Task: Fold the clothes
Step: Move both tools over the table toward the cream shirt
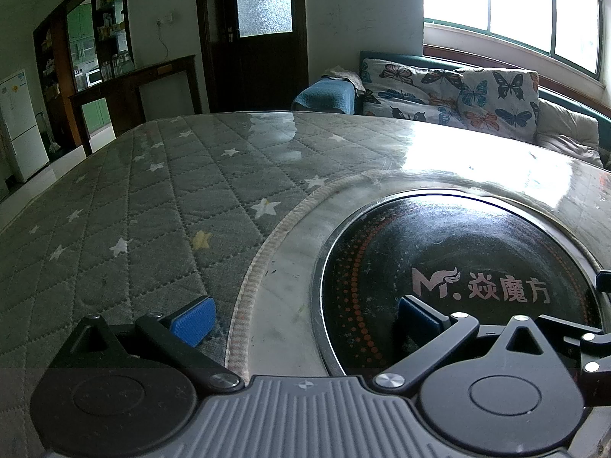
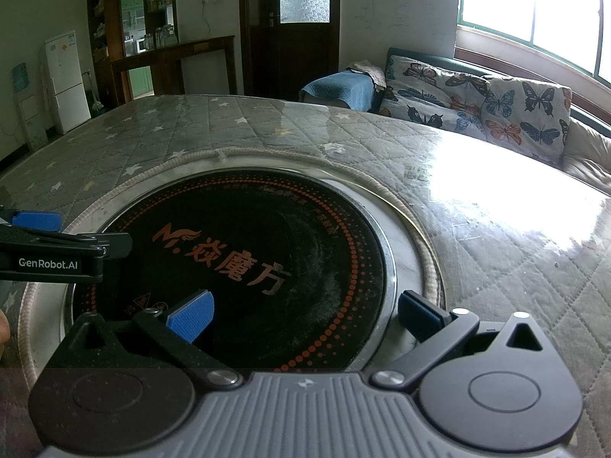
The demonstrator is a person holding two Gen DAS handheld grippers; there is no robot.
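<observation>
A white refrigerator (image 2: 63,80) is standing at the far left of the room, with a dark wooden shelving unit (image 2: 130,26) and a console table (image 2: 183,57) just to its right, then a dark door (image 2: 294,26) with a frosted pane. Nearer, a large table (image 1: 133,198) is lying under a grey quilted cover printed with pale stars, sealed beneath a glossy clear sheet that is catching window glare toward the table's right edge.

The left gripper (image 1: 305,316) is hovering low over the near edge of the table, its jaws spread wide with nothing between the blue pads (image 1: 193,320); one pad is sitting over the quilted cover, the other over the black glass. In the right wrist view its side is showing at the left border (image 2: 53,252), bearing a printed brand label.

A round black induction cooktop (image 2: 244,259), ringed in metal and a braided trim (image 2: 427,259), is set into the table's middle and is filling the space ahead of both tools. The right gripper (image 2: 305,316) is hanging over the cooktop's near rim, jaws likewise wide apart and holding nothing.

Beyond the table's far right corner, a sofa (image 1: 450,95) draped in butterfly fabric is sitting under a bright window (image 1: 515,11), with a blue cloth (image 2: 343,87) over its left arm. No garment is showing on the table in either view.
</observation>
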